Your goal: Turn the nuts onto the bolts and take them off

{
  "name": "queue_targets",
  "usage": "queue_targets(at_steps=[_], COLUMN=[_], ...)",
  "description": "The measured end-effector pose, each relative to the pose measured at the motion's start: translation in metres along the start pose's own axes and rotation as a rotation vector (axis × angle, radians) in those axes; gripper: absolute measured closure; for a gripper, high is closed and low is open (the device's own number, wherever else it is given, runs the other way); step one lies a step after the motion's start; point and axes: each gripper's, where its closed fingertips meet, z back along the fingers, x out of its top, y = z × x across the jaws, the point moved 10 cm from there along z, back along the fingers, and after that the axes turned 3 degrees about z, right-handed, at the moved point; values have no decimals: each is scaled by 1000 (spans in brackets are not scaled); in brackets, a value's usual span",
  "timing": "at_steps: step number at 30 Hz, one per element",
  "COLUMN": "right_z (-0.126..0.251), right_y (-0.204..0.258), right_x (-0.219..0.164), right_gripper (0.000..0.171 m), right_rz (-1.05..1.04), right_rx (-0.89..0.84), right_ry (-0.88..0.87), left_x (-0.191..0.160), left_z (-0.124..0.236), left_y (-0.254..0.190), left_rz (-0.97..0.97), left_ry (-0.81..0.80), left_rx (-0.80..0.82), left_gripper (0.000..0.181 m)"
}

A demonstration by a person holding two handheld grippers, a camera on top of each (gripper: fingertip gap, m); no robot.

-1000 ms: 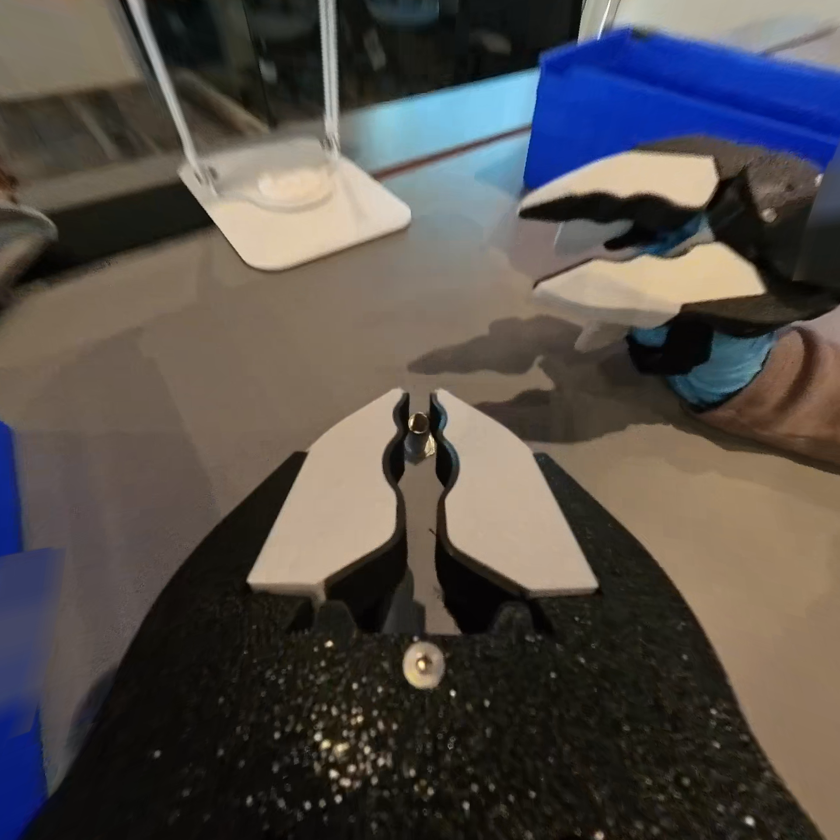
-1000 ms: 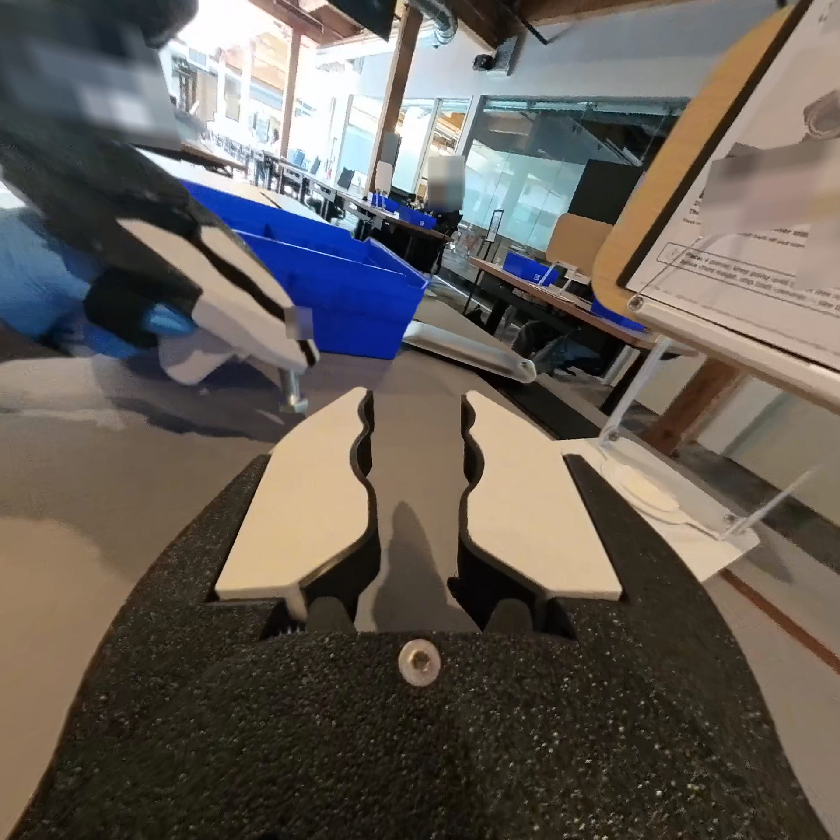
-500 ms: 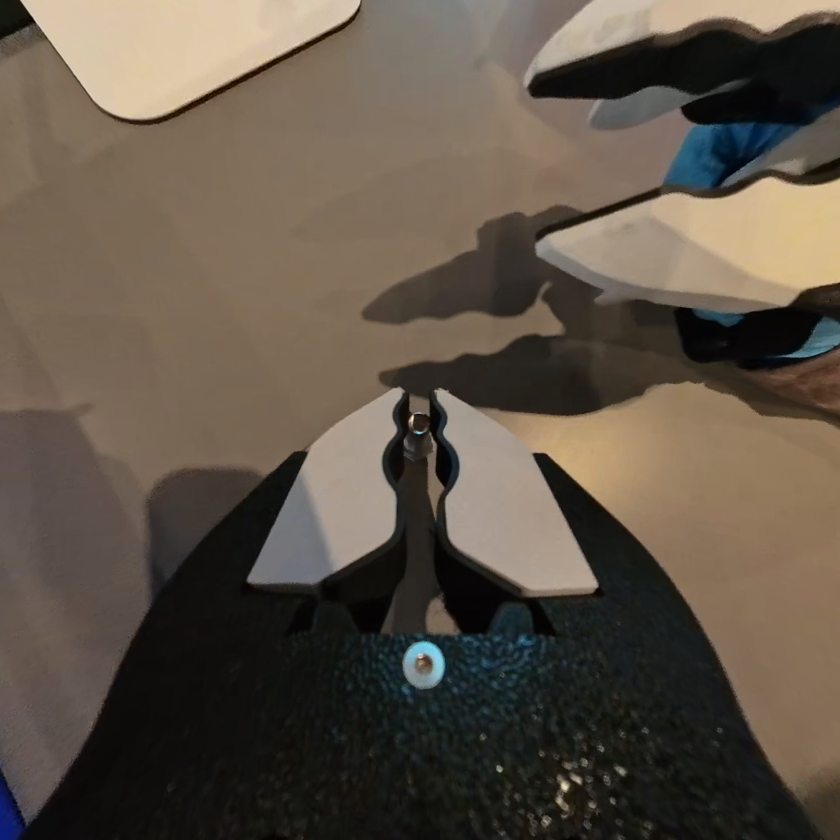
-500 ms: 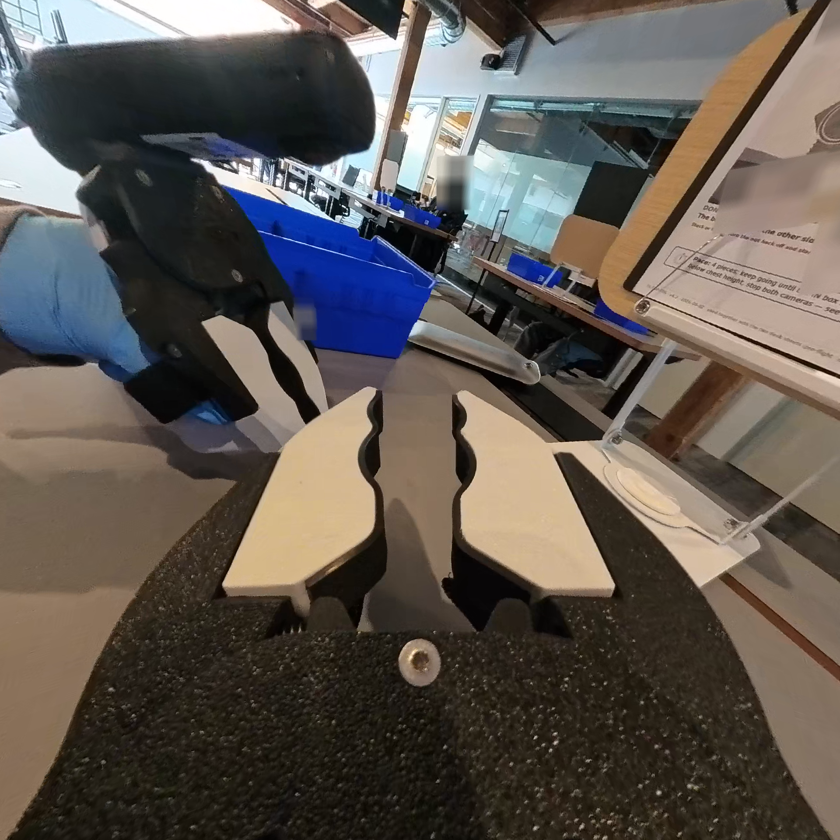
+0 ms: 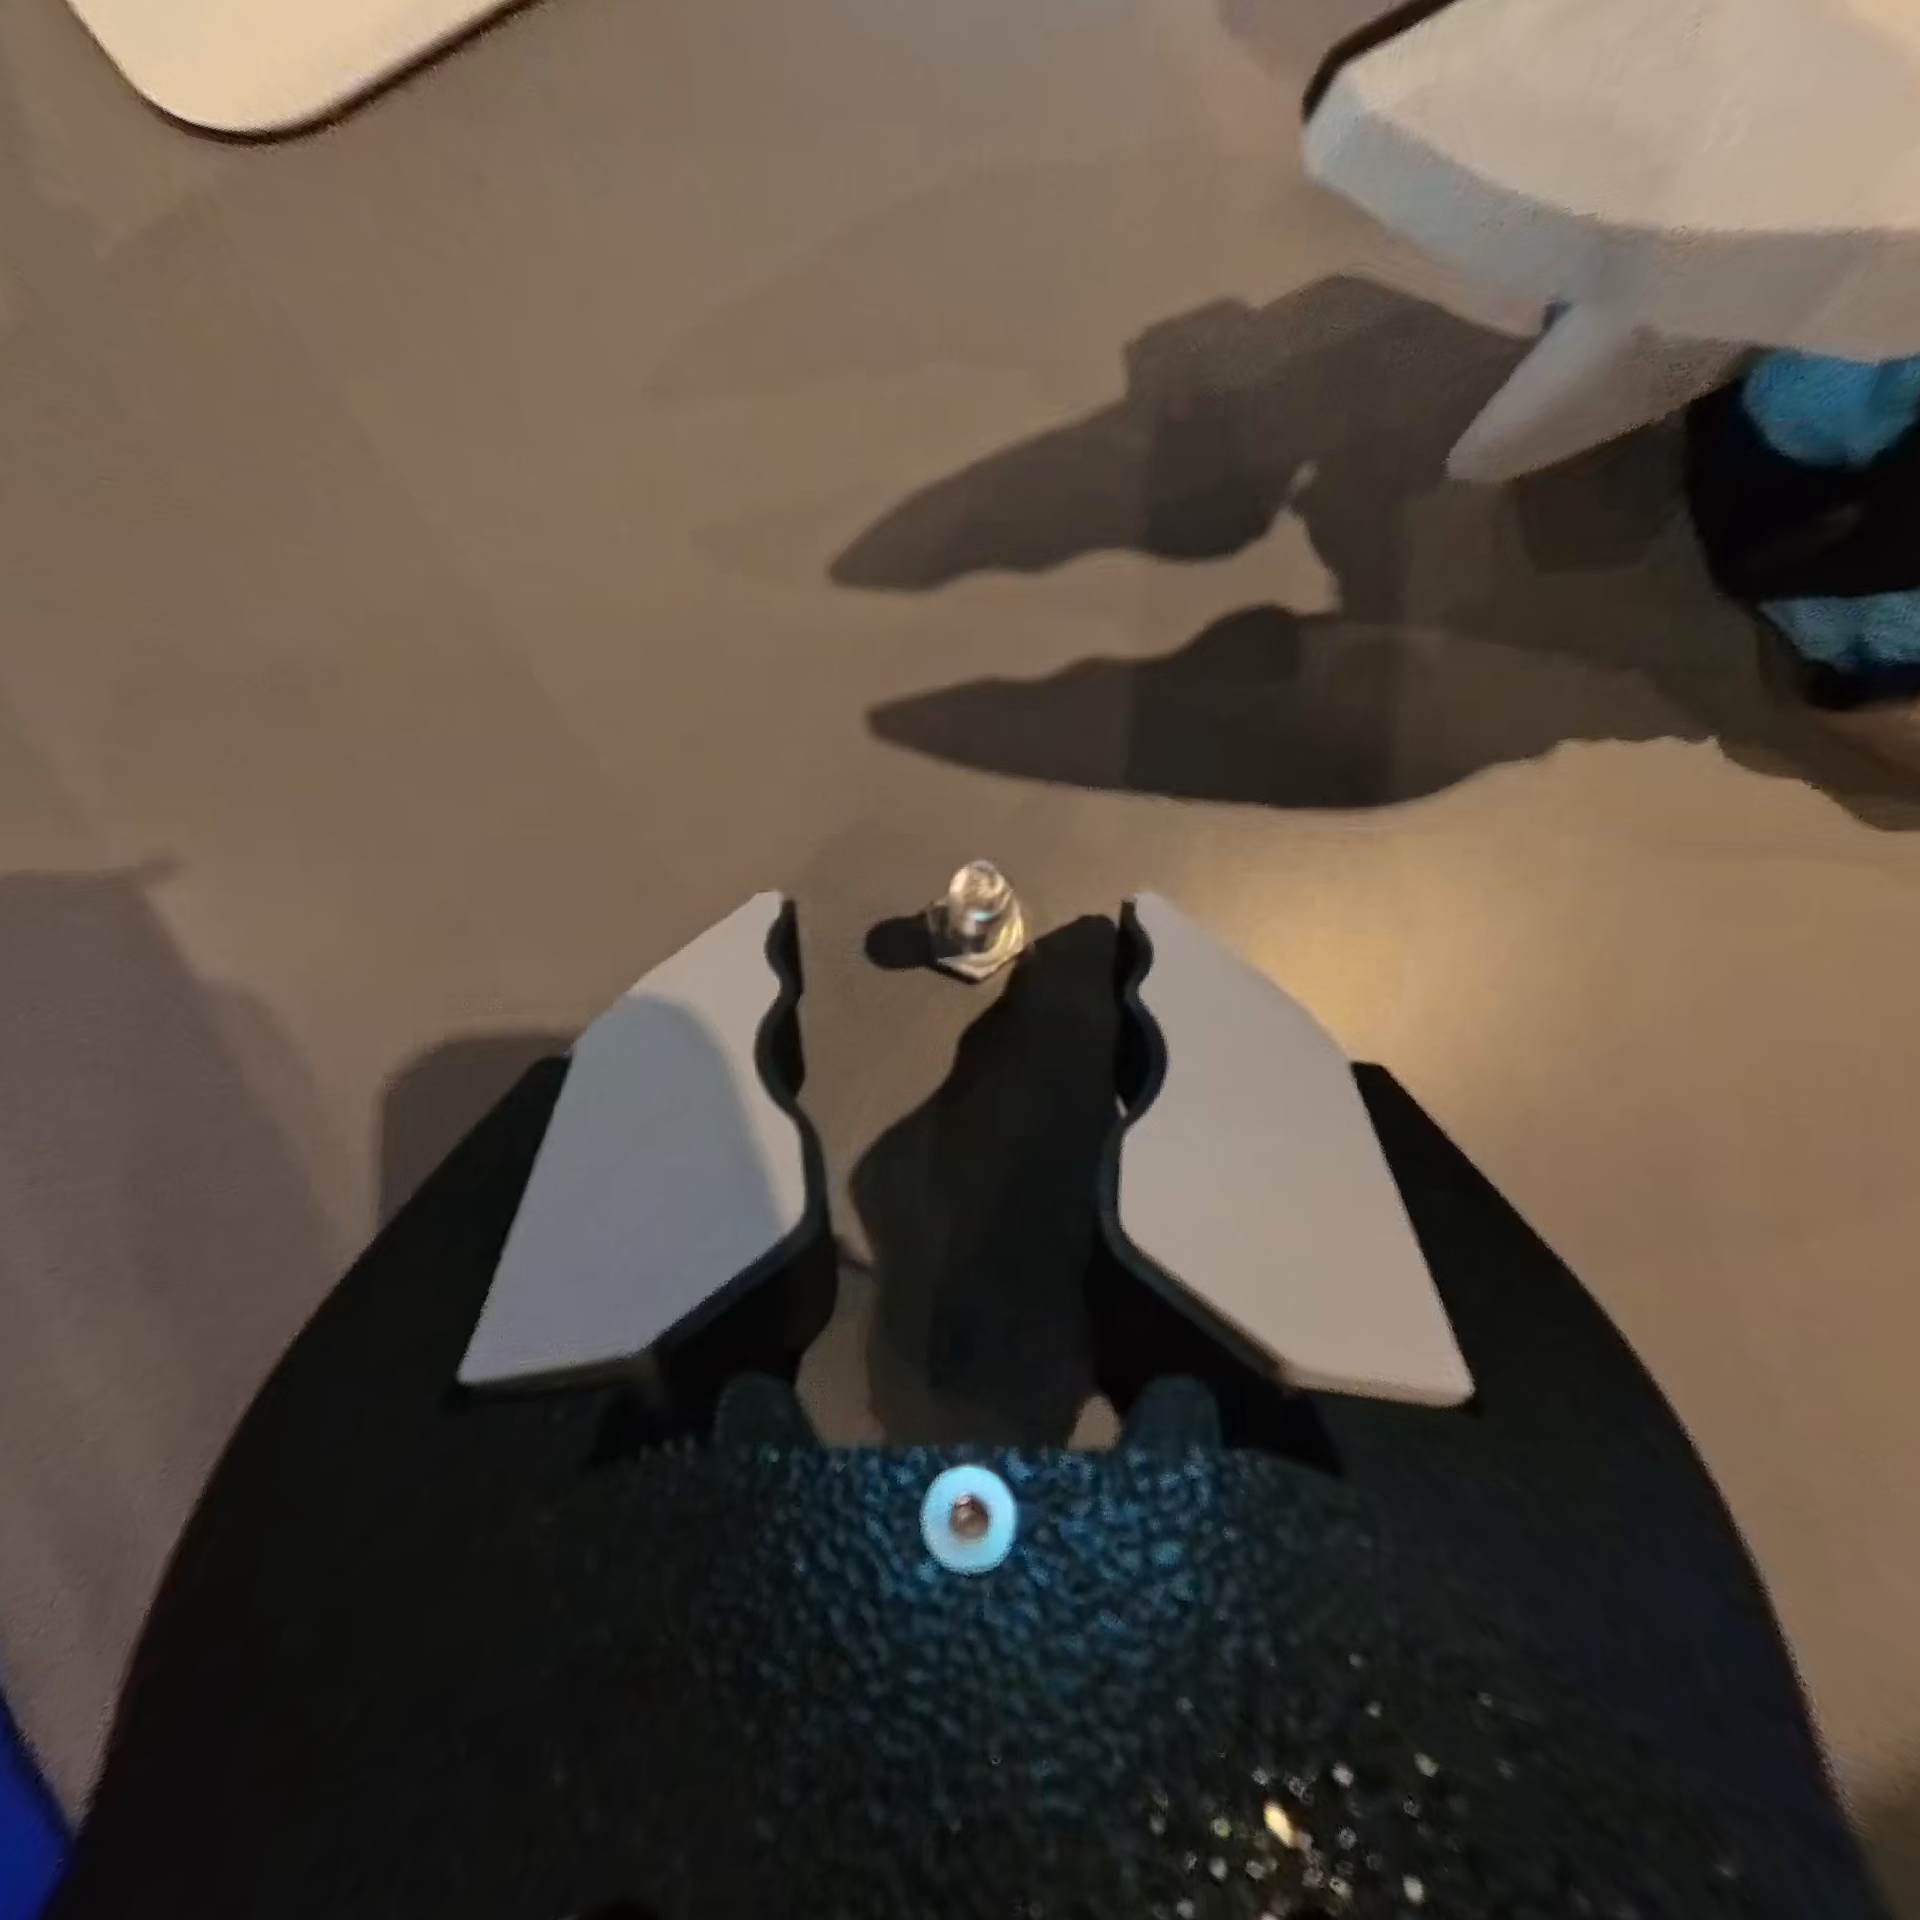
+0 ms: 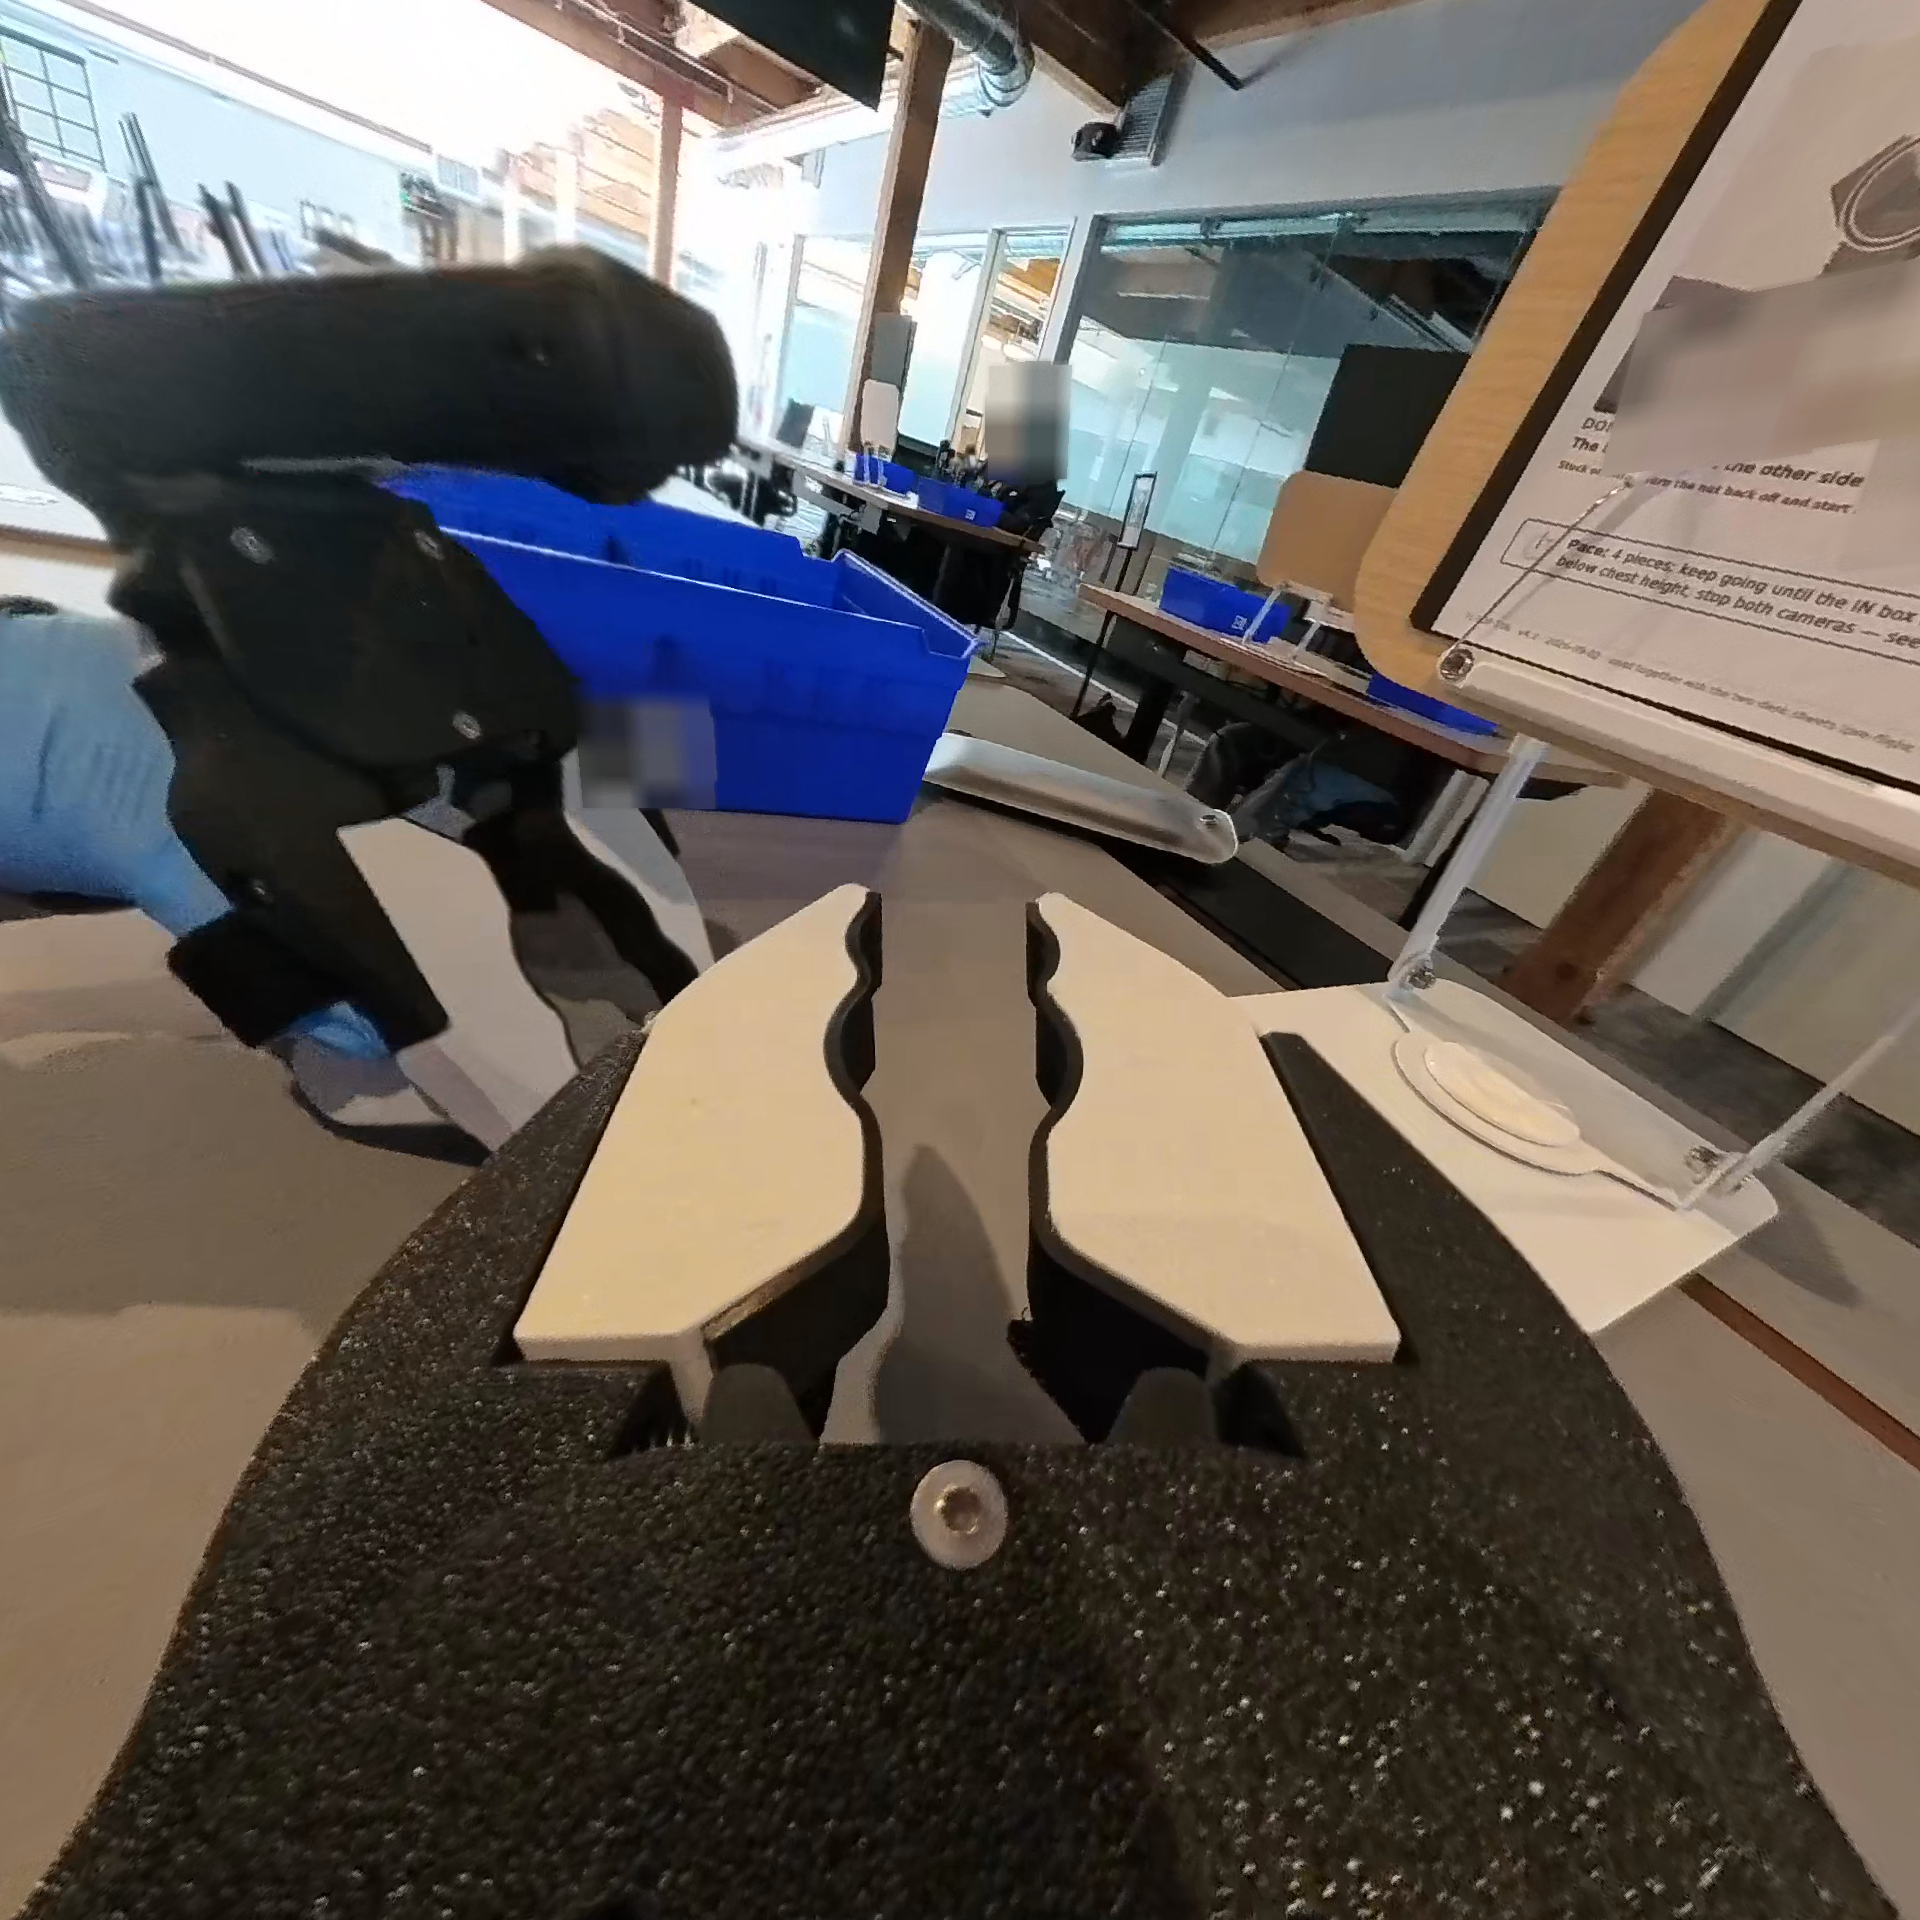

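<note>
A small silver bolt stands on its head on the grey table, between the tips of my left gripper. The left gripper is open and points down at the table, with nothing in it. My right gripper is open and empty, held low over the table. It also shows in the left wrist view at the upper right, above the table, held by a hand in a blue glove. The left gripper shows in the right wrist view at the left. I see no nut.
A blue bin stands at the back of the table. A white stand base with a clear holder and a printed sheet is at the right. The corner of the white base shows at the top left of the left wrist view.
My left gripper tipped down toward the table, then opened and let go of the bolt, which now stands on the table. The right gripper closed slightly but stays open.
</note>
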Motion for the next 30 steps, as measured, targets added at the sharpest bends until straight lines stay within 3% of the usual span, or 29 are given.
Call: queue_targets(at_steps=[1,6,9,16,18,25,30], right_z=[0,3,4,0,-1,-4,-7], right_y=[-1,-4,-4,-3,-4,-6,-7], right_x=[0,-1,-2,-4,-5,-9,-11], right_gripper=[145,145,145,146,146,146,146], right_rz=[-8,-48,-57,-20,-11,1,5], right_rx=[0,-3,-2,-37,-52,-103,-116], right_ry=[0,-13,-7,37,57,129,170], left_x=[-1,-12,-25,-65,-72,-75,-74], left_z=[6,54,98,209,225,209,177], left_y=[1,-4,-7,36,61,142,164], left_rz=[6,22,-2,-70,-72,-212,-388], left_ry=[-24,-218,-339,-507,-488,-152,103], left_rx=[12,38,98,555,590,179,-11], left_gripper=[120,109,111,140,143,153,148])
